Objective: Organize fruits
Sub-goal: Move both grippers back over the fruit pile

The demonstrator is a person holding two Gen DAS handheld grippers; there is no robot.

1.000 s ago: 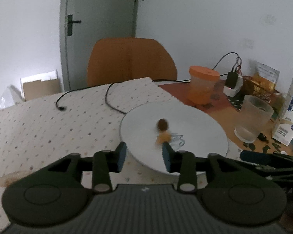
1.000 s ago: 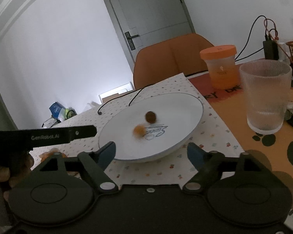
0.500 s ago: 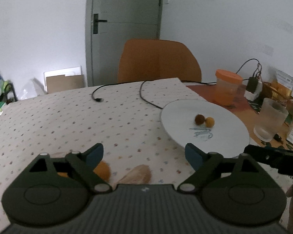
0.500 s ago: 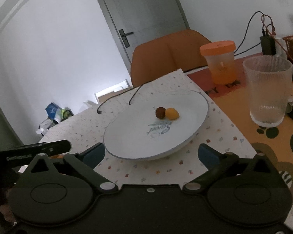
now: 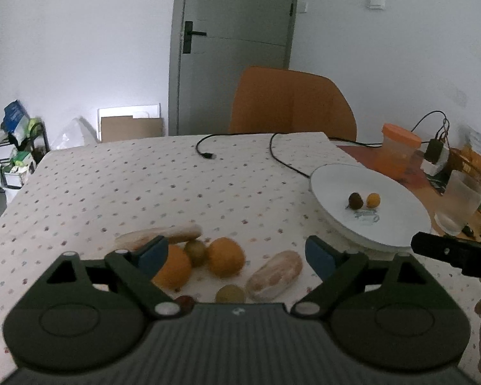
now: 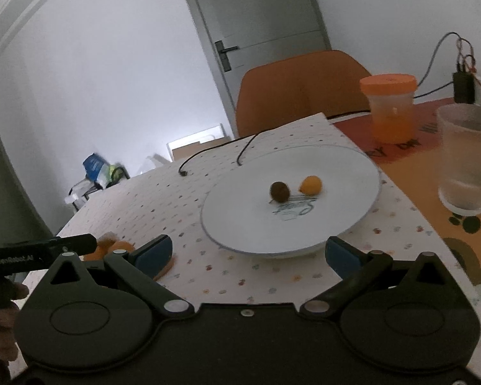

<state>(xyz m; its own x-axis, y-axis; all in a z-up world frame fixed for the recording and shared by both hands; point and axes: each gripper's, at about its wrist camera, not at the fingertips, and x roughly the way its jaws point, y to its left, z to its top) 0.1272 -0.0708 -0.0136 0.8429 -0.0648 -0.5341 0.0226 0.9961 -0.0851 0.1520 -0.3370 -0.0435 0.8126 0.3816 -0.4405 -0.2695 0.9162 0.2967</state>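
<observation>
Swung away from the plate (image 5: 397,231), left gripper (image 5: 235,255) gapes empty over fruit pile; take orange (image 5: 225,256) at 12 o'clock squarely; right gripper (image 6: 248,253) hangs released

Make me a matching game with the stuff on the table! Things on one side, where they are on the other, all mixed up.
Things:
1. small brown fruit
2. big orange
3. cable
4. glass

Places:
A. on the dotted cloth, in the pile by the left gripper
B. on the orange mat, right of the plate
C. on the white plate
D. across the far end of the cloth, near the chair

Pairs: 1-C, 2-A, 3-D, 4-B
</observation>
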